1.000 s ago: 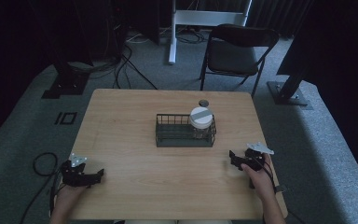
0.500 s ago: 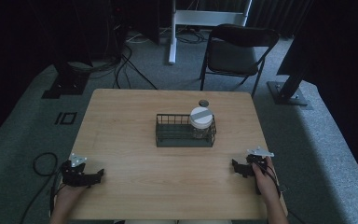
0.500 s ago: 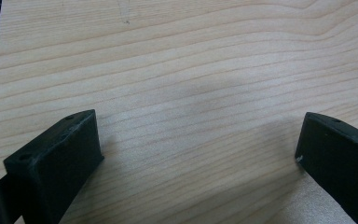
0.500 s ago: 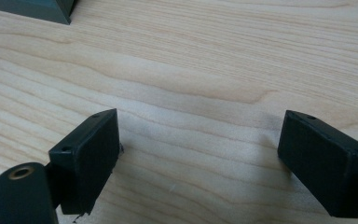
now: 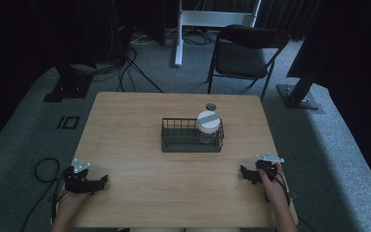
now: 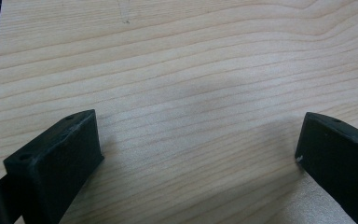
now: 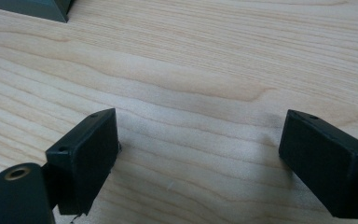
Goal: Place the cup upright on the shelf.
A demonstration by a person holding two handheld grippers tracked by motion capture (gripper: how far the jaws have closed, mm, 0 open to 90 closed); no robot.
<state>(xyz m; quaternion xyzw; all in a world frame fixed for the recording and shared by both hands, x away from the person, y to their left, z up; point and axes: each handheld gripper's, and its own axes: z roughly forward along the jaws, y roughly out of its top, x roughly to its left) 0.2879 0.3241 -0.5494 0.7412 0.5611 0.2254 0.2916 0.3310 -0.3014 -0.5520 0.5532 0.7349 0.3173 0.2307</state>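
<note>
The room was dim, darkest toward 10 and 2 o'clock; the table [image 5: 140, 130] was evenly lit, close-ups soft-focused with faint shadows.

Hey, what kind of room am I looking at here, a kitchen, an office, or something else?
Probably a lab or studio for recording handling trials, not a kitchen. A lone wooden table stands on grey carpet, with loose cables and black stand bases around it and a folding chair behind. Dark curtains seem to close it in.

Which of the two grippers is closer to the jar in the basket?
The right gripper: the jar stands at the basket's right end, on its side.
</note>
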